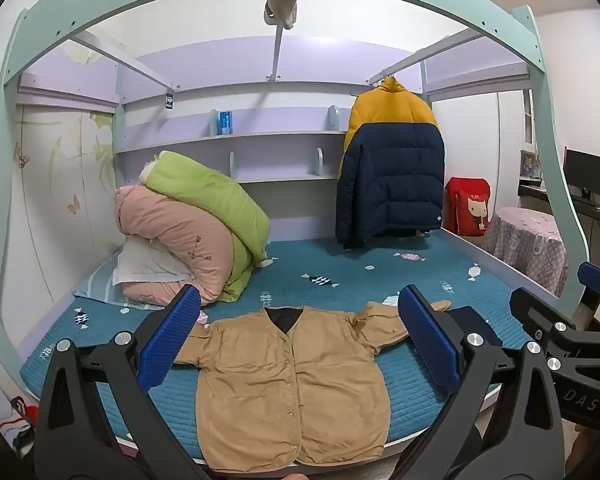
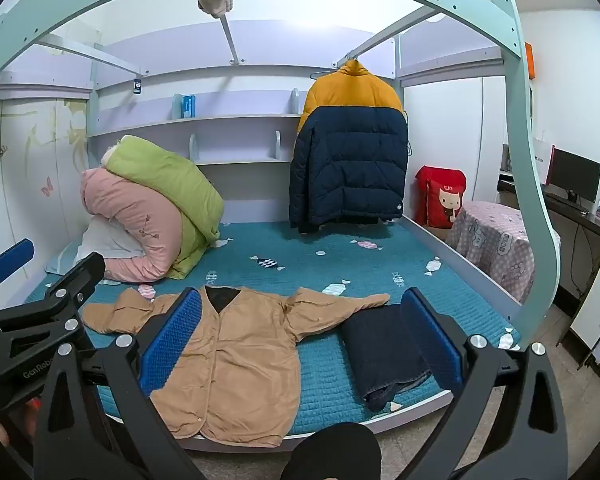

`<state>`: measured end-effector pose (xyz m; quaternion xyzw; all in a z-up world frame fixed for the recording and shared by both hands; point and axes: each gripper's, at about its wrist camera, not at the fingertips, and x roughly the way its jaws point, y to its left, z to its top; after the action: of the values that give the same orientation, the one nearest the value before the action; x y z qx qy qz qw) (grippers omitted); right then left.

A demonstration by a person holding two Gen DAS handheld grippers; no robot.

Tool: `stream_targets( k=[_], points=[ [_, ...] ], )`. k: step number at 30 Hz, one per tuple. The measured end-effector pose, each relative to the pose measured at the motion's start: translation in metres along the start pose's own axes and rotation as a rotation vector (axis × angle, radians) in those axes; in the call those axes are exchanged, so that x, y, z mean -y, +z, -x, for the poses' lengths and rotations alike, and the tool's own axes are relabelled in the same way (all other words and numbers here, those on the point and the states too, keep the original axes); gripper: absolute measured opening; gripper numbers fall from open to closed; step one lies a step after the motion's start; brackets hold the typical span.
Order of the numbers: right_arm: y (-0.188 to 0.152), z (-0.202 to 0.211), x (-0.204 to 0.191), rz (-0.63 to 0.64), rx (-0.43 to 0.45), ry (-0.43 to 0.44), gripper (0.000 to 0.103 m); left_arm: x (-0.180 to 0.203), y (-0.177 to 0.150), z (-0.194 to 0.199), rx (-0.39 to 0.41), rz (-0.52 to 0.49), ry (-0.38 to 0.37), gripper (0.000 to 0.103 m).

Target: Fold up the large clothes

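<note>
Tan jacket (image 1: 292, 384): collarless, snap-front, laid flat and face up on the teal quilted mattress (image 1: 340, 276), hem toward the near edge, neckline toward the headboard.

Left wrist view. Both sleeves are spread outward, the one on the picture's right creased and partly hidden behind a finger. The front is closed and no fold is visible in the body. Left gripper (image 1: 298, 336): held above the near edge of the bed, blue pads spread wide, nothing between them, no contact with the cloth. Right gripper (image 1: 580, 320): visible at the right margin, only partly in frame. Background items: rolled pink and green quilts (image 1: 192, 224) at the left, a yellow-and-navy puffer coat (image 1: 388, 168) hanging from the bed frame, and a red cartoon cushion (image 1: 470, 206) beyond the bed.

Right wrist view. Jacket (image 2: 240, 360) lies left of centre, sleeves out. Just beside it on the right is a dark denim garment (image 2: 384, 352), folded into a compact rectangle, apart from the jacket body though the sleeve tip reaches near its top edge. Right gripper (image 2: 300, 344): pads parted wide, empty, hovering short of the bed.

Progress, judged: one garment appears finished; the jacket is spread but unfolded. Sleeves inward, then body folds, remain.
</note>
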<state>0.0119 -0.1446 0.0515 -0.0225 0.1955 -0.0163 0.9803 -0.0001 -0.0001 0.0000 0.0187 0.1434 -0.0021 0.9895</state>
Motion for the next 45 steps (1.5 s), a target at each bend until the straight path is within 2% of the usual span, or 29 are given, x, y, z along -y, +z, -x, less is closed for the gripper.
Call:
stream_targets(
  k=[6, 13, 45],
  points=[
    [0.000, 0.002, 0.000, 0.002, 0.005, 0.002, 0.096, 0.001, 0.000, -0.001, 0.010, -0.002, -0.001, 0.098],
    [0.006, 0.001, -0.007, 0.005, 0.009, -0.002, 0.096, -0.008, 0.004, -0.001, 0.017, 0.030, -0.048, 0.098],
    [0.004, 0.007, -0.004, -0.013, 0.025, 0.007, 0.096, -0.011, 0.010, 0.008, 0.055, 0.014, -0.019, 0.098]
  ],
)
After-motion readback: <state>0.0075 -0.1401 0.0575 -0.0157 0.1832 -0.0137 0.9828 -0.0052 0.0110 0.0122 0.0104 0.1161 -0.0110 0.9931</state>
